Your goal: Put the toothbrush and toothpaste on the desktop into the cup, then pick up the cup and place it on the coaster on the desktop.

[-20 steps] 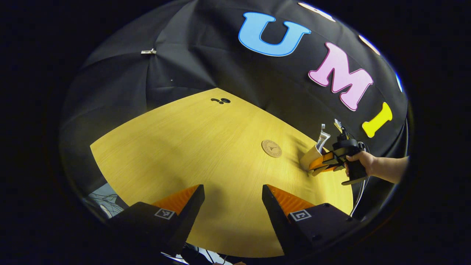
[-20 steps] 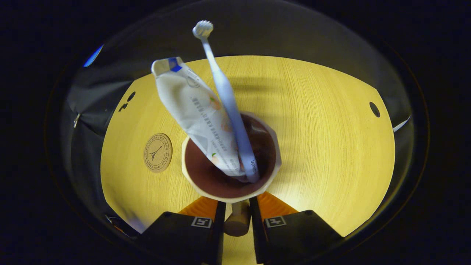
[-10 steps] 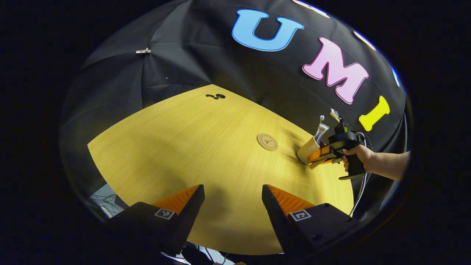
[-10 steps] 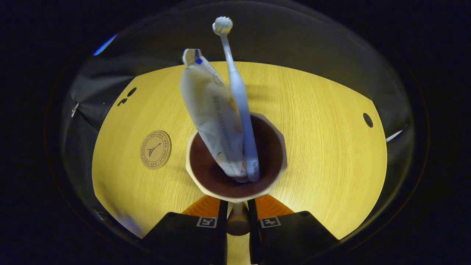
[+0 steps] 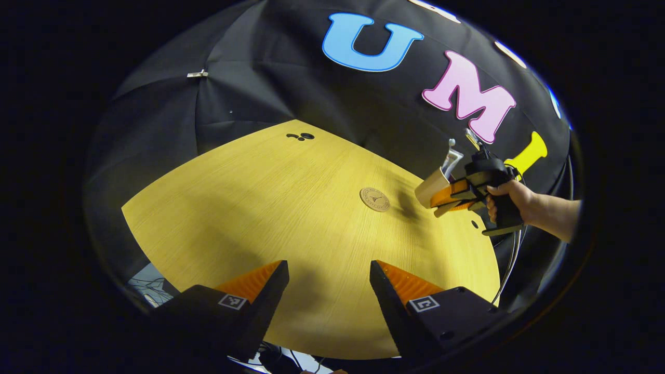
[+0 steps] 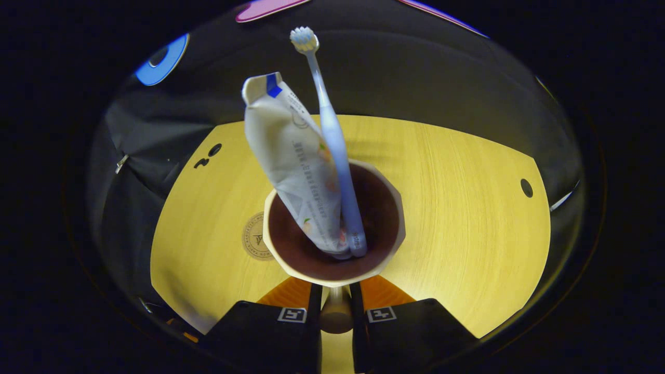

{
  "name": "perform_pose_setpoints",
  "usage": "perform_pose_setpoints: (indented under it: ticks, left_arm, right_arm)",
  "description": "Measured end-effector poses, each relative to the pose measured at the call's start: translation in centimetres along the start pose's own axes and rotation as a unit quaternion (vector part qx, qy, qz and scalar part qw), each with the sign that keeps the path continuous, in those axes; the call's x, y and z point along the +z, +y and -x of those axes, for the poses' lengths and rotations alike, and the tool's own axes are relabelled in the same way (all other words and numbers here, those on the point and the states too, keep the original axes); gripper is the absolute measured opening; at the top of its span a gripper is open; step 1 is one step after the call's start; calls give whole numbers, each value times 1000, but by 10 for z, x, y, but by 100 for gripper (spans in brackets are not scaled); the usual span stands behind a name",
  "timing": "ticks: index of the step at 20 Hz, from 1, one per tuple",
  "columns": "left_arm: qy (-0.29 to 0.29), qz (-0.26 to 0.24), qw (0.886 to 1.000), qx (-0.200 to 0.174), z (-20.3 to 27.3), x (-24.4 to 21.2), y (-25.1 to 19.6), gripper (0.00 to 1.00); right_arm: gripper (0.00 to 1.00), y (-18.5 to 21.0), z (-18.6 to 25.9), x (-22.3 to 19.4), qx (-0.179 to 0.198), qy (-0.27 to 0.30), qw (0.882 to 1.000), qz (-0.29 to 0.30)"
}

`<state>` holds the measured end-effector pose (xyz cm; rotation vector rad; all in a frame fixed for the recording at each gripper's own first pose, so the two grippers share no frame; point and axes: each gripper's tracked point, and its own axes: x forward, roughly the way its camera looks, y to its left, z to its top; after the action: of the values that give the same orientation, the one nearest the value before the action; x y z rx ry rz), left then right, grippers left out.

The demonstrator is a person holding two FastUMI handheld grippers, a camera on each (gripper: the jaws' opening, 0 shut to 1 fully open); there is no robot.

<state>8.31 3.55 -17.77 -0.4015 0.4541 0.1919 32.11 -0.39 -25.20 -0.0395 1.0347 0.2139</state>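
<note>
Right gripper view: R tongs (image 6: 335, 298) clamp 1 cup (image 6: 332, 272) w/ 1 toothbrush (image 6: 332, 140), 1 toothpaste (image 6: 291, 156); L tongs (image 5: 328, 288) wide, empty.

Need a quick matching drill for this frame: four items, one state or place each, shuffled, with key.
Items:
1. beige faceted cup
2. round cork coaster
3. white toothpaste tube
4. left gripper

States:
A. flat on the yellow wooden desktop
B. open, holding nothing
C. lifted off the desktop, handle clamped by the right gripper
D. standing in the cup beside the pale blue toothbrush

Pairs: 1-C, 2-A, 3-D, 4-B
</note>
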Motion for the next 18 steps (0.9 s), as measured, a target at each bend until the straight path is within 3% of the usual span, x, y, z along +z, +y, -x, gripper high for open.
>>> perform_pose_setpoints:
  ticks: [5,10,18]
  left_arm:
    - [-2,-11,1000,9,7,-7,12,97]
    - [6,12,1000,22,22,-17,27,97]
    - [-3,41,998,54,40,-15,61,97]
  right_arm:
    - [27,20,-9,1,23,11,999,33]
    - [27,24,-31,2,30,28,997,63]
    - [27,24,-19,-9,13,67,995,74]
